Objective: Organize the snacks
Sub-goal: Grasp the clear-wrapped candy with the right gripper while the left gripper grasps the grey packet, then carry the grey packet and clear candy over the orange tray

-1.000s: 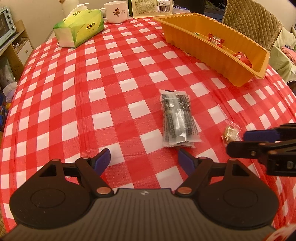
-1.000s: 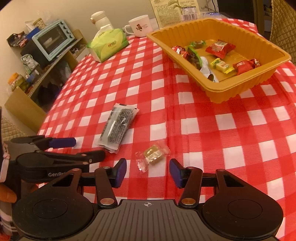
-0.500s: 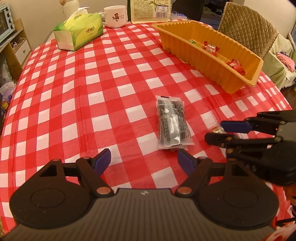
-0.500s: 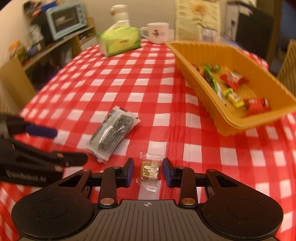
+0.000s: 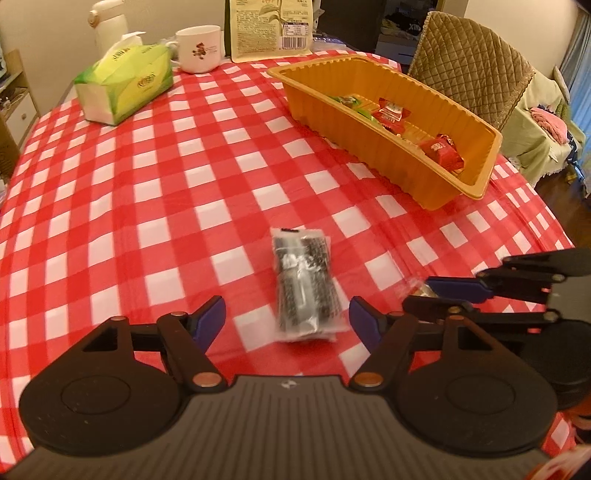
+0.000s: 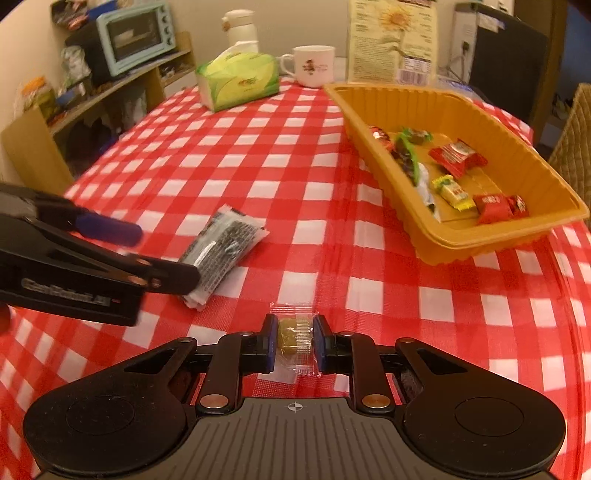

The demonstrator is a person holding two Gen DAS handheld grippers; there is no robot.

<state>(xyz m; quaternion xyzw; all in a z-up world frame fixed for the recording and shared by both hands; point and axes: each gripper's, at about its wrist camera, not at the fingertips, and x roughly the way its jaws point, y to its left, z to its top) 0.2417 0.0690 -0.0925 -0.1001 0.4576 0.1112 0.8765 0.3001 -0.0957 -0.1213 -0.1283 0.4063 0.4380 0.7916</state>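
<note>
An orange tray (image 5: 373, 147) (image 6: 476, 240) holds several wrapped snacks at the table's far right. A black-and-clear snack packet (image 5: 304, 288) (image 6: 221, 254) lies flat on the checked cloth. My left gripper (image 5: 286, 317) is open, with the packet's near end between its fingertips. My right gripper (image 6: 294, 338) is shut on a small clear-wrapped brown candy (image 6: 291, 334), low over the cloth. In the left wrist view the right gripper (image 5: 439, 293) stands just right of the packet, and the candy is mostly hidden in it.
A green tissue box (image 5: 125, 88) (image 6: 238, 79), a white mug (image 5: 199, 48) (image 6: 314, 64) and a standing paper bag (image 5: 271, 27) (image 6: 393, 40) line the far edge. A quilted chair (image 5: 469, 70) stands behind the tray. Shelves with a toaster oven (image 6: 135, 33) are at left.
My right gripper moved onto the candy and closed on it. My left gripper moved forward, so the dark packet now lies between its open fingers.
</note>
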